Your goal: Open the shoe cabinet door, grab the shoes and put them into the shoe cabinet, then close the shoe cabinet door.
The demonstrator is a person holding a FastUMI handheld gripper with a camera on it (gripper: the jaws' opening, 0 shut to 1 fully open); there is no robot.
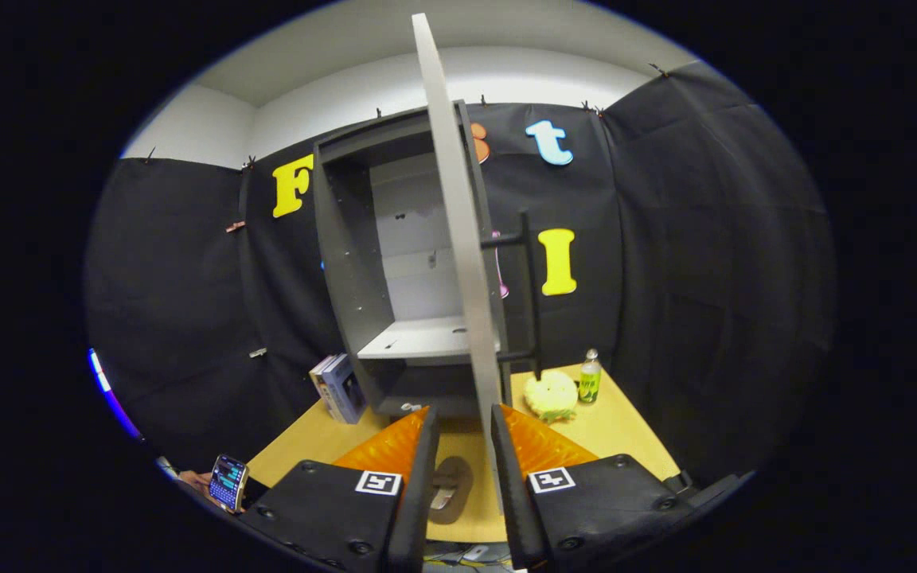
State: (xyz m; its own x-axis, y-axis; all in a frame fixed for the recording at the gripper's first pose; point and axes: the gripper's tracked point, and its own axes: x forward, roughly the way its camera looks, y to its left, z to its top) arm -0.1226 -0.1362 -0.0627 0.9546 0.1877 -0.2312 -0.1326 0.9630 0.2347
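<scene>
The flat brown shoe (450, 489) is seen lying on the desk (610, 430) between the parted, empty gripper (465, 422) fingers, lengthwise toward the open grey cabinet (363, 239).

Black cloth walls (689, 263), white wall (427, 87) above, light wooden table (618, 430), books (337, 387) leaning at the cloth

Gripper (463, 414) held level, fingers parted, straddling the bottom edge of the pale grey flat cabinet door (458, 239).

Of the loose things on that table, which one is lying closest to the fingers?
The dark shoe, flat on the table between the open fingers. The yellow sponge, green bottle and books sit farther off.
</scene>
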